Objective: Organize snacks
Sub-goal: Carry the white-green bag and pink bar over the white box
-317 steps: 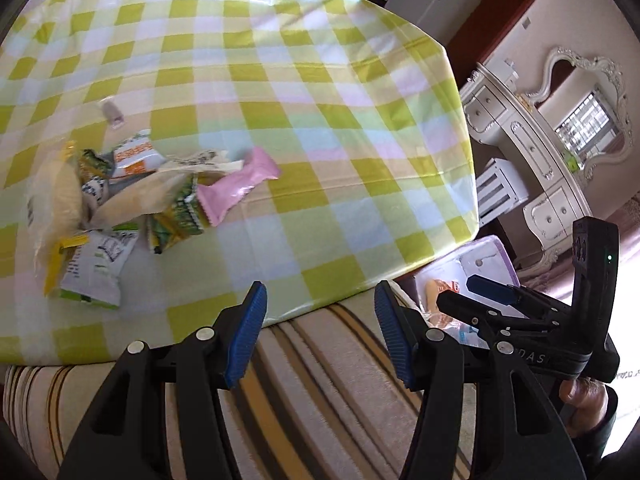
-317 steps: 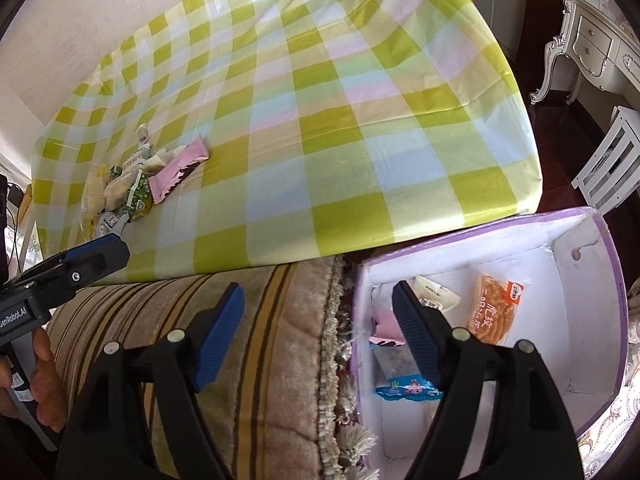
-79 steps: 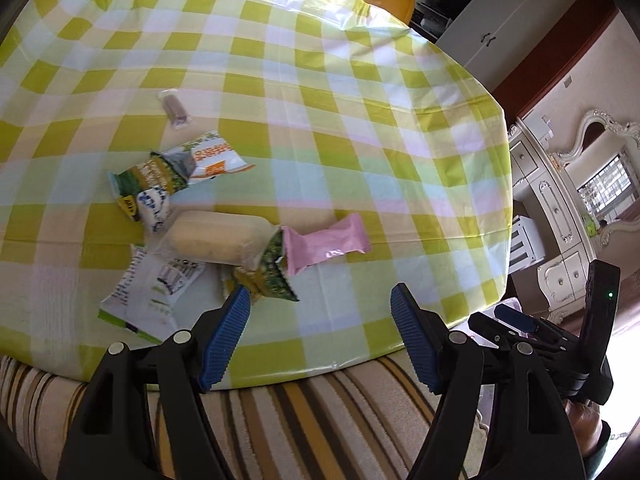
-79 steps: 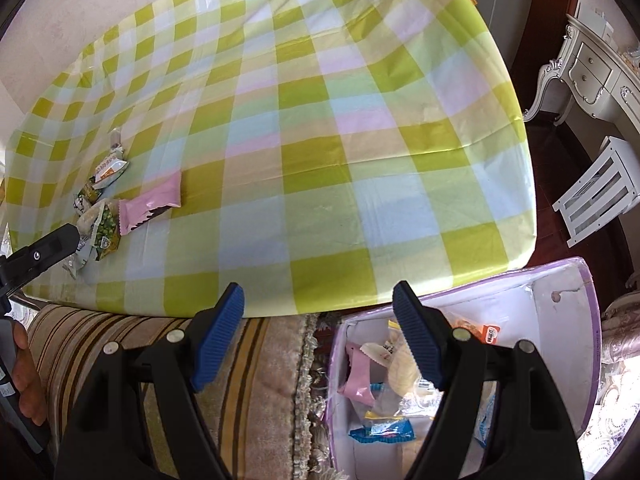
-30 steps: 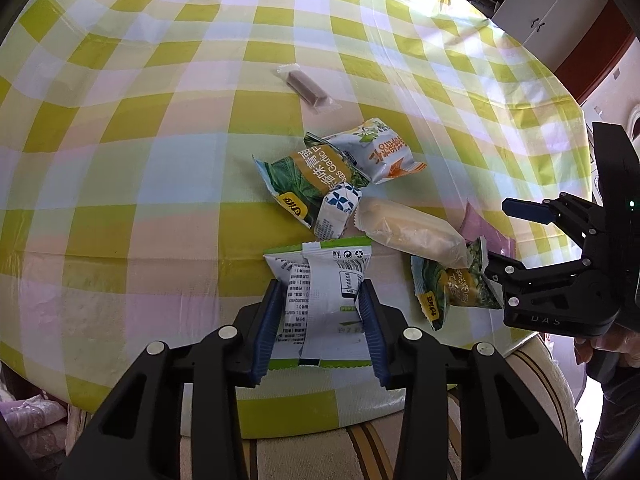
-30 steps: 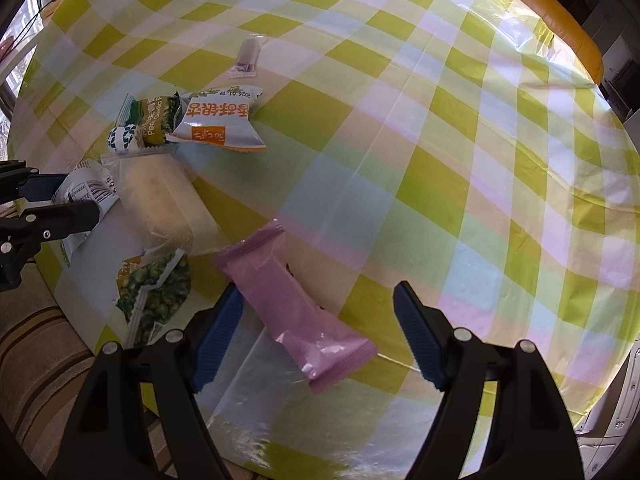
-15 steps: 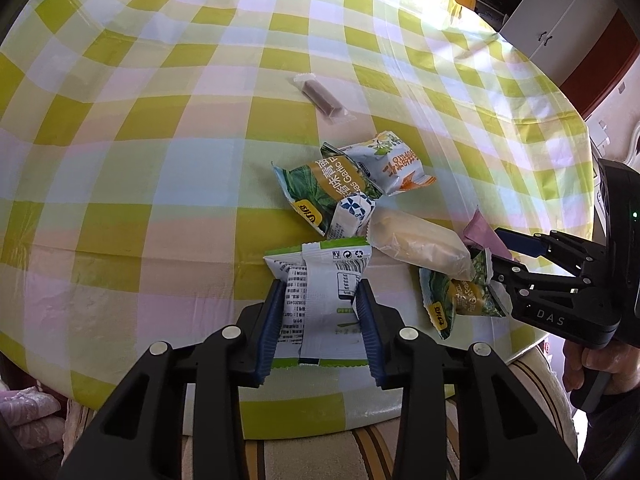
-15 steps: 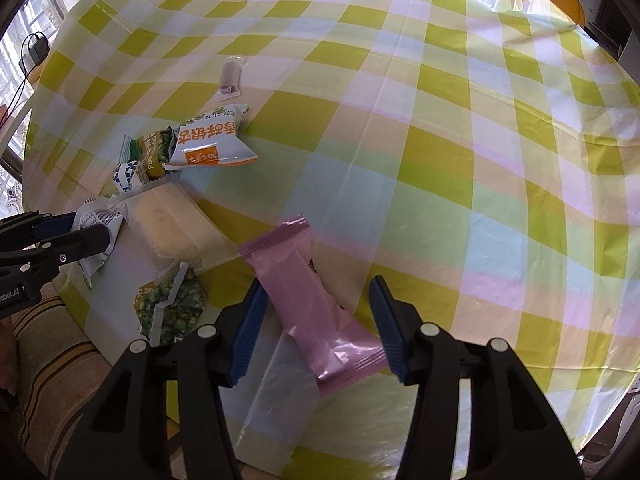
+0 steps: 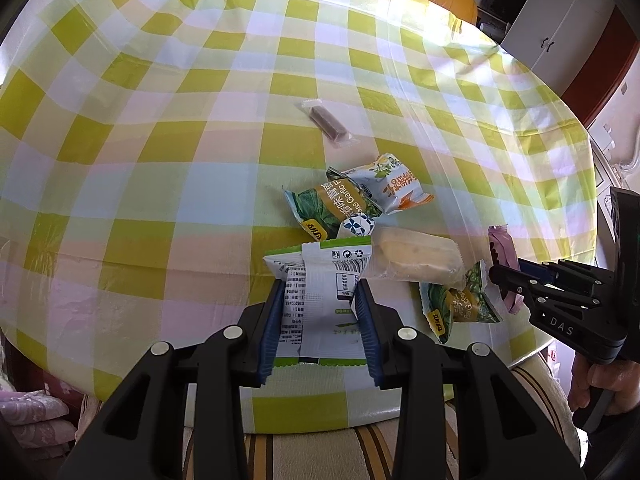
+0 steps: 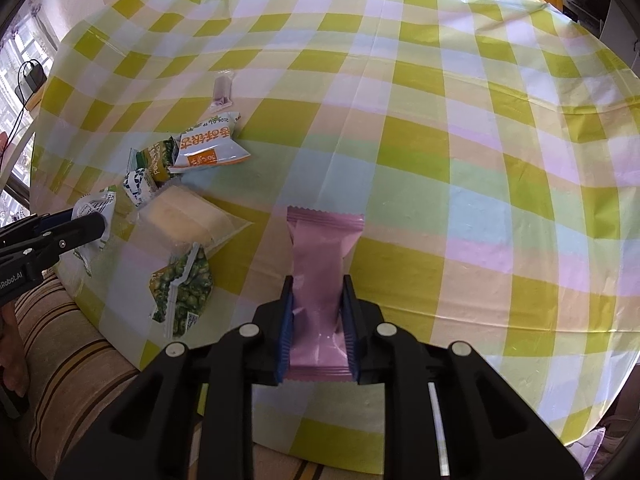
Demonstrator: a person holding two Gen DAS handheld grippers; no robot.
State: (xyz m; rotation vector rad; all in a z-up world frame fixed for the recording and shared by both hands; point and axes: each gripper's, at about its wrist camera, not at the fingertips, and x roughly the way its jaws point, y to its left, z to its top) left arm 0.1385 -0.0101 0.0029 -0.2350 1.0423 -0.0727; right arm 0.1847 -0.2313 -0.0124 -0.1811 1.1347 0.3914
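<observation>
Two tools, left tool (image 9: 320, 300) hiding white packet (image 9: 324, 284) edges, right tool (image 10: 318, 312) closing on pink packet (image 10: 320, 264)

A cluster of snacks is spread near the near edge of the table (image 9: 168, 168). The white packet (image 9: 324, 292) is clamped in the left gripper (image 9: 320, 300) at the cluster's near left. Just right of it lies the bun (image 9: 416, 258), with the pea packet (image 9: 460, 304) nearer and further right. Two packets (image 9: 360, 200) lie behind the bun, and the small bar (image 9: 326, 122) lies farther still, apart. The wafer (image 10: 320, 272) is set right of the cluster, between the closing jaws of the right gripper (image 10: 318, 320), pads touching its sides.
</observation>
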